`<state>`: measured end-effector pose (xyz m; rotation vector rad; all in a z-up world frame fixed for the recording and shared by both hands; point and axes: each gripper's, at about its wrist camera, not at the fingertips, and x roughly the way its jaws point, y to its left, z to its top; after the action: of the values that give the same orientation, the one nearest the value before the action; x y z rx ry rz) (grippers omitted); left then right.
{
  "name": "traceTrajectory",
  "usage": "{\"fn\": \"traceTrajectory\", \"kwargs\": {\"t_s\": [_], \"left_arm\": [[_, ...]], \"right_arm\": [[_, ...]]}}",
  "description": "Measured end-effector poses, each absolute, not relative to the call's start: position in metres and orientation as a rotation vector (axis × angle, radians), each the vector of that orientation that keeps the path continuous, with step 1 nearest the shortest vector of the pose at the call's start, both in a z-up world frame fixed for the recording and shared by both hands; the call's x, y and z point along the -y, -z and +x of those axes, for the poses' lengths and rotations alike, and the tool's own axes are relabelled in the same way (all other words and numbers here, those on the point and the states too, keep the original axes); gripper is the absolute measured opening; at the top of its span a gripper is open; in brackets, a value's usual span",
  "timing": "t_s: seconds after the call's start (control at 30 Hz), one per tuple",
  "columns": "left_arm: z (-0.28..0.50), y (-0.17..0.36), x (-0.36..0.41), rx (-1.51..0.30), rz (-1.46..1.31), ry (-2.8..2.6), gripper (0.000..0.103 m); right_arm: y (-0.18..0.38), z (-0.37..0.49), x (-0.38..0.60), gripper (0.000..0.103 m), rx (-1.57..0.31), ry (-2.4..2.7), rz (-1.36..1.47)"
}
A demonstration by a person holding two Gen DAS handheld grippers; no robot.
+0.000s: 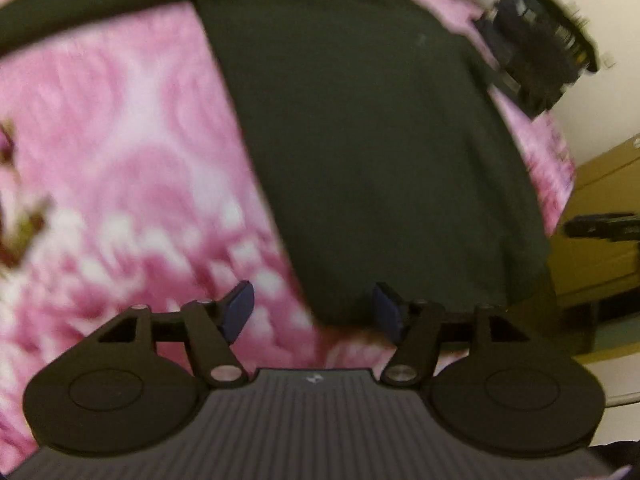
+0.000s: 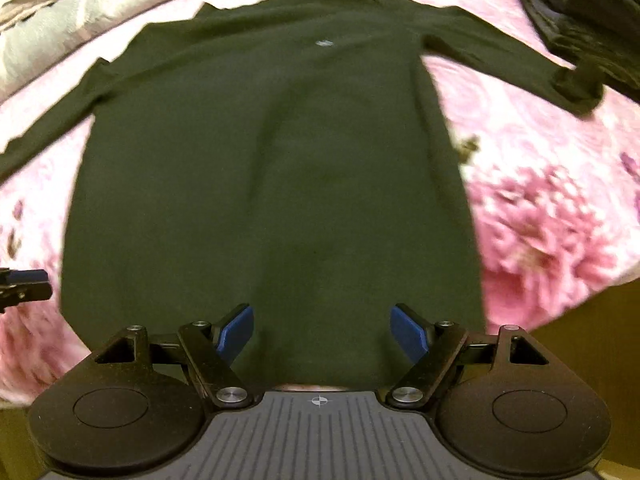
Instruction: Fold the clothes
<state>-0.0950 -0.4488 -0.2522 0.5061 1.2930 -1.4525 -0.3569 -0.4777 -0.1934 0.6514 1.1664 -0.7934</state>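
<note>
A dark green long-sleeved top (image 2: 276,152) lies spread flat on a pink flowered bedspread (image 2: 540,208), sleeves out to both sides, a small white logo on its chest. My right gripper (image 2: 322,330) is open and empty, just above the top's bottom hem at its middle. My left gripper (image 1: 314,308) is open and empty over the hem's left corner, and the top (image 1: 380,128) stretches away from it. The left gripper's fingertips (image 2: 24,280) show at the left edge of the right wrist view. The right gripper (image 1: 536,48) appears far off in the left wrist view.
A stack of dark folded clothes (image 2: 588,20) sits at the far right corner of the bed, touching the right sleeve's cuff. Pale bedding (image 2: 80,12) lies along the far left. A brown wooden cabinet (image 1: 600,248) stands beside the bed edge.
</note>
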Motion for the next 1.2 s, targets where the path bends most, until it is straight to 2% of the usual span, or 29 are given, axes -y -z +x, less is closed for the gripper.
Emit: {"fn": "traceTrajectory", "kwargs": {"t_s": [0.07, 0.1, 0.13, 0.3, 0.33, 0.43, 0.47, 0.63, 0.67, 0.7, 0.73, 0.8, 0.93, 1.13, 1.17, 1.2], "left_arm": [[-0.097, 0.253, 0.449, -1.363, 0.431, 1.471, 0.066], [-0.097, 0.253, 0.449, -1.406, 0.387, 1.481, 0.056], [-0.098, 0.251, 0.449, -1.439, 0.361, 1.493, 0.052], [-0.111, 0.245, 0.449, -1.404, 0.392, 1.508, 0.05], [-0.112, 0.246, 0.448, -1.406, 0.394, 1.5, 0.045], [-0.114, 0.246, 0.445, -1.396, 0.415, 1.499, 0.017], [-0.115, 0.243, 0.444, -1.38, 0.42, 1.508, 0.011], [-0.11, 0.212, 0.429, -1.31, 0.459, 1.505, 0.007], [-0.108, 0.205, 0.427, -1.303, 0.475, 1.485, 0.007], [-0.105, 0.198, 0.424, -1.305, 0.49, 1.457, 0.007], [-0.104, 0.191, 0.423, -1.309, 0.504, 1.442, 0.007], [-0.104, 0.179, 0.421, -1.317, 0.534, 1.425, 0.006], [-0.111, 0.166, 0.42, -1.349, 0.579, 1.408, 0.0], [-0.134, 0.212, 0.414, -1.429, 0.592, 1.345, 0.0], [-0.137, 0.218, 0.412, -1.437, 0.577, 1.335, 0.002], [-0.14, 0.222, 0.41, -1.445, 0.559, 1.328, 0.012]], "right_arm": [[0.195, -0.377, 0.484, 0.078, -1.163, 0.824, 0.667], [0.196, -0.387, 0.487, 0.078, -1.16, 0.841, 0.675], [0.196, -0.397, 0.492, 0.078, -1.154, 0.856, 0.685], [0.197, -0.439, 0.515, 0.078, -1.115, 0.903, 0.714], [0.199, -0.446, 0.518, 0.078, -1.101, 0.906, 0.722], [0.211, -0.464, 0.529, 0.078, -1.057, 0.915, 0.764], [0.217, -0.469, 0.531, 0.078, -1.04, 0.915, 0.786], [0.251, -0.485, 0.536, 0.077, -0.998, 0.869, 0.867], [0.255, -0.486, 0.536, 0.053, -1.001, 0.853, 0.875], [0.26, -0.486, 0.536, 0.037, -1.006, 0.835, 0.883], [0.26, -0.486, 0.535, 0.037, -1.007, 0.832, 0.885], [0.253, -0.486, 0.534, 0.006, -1.011, 0.828, 0.863], [0.216, -0.492, 0.538, 0.006, -1.047, 0.87, 0.683], [0.21, -0.517, 0.563, 0.006, -1.077, 0.941, 0.714], [0.212, -0.513, 0.563, 0.006, -1.091, 0.932, 0.707], [0.214, -0.509, 0.561, 0.006, -1.101, 0.926, 0.696]]}}
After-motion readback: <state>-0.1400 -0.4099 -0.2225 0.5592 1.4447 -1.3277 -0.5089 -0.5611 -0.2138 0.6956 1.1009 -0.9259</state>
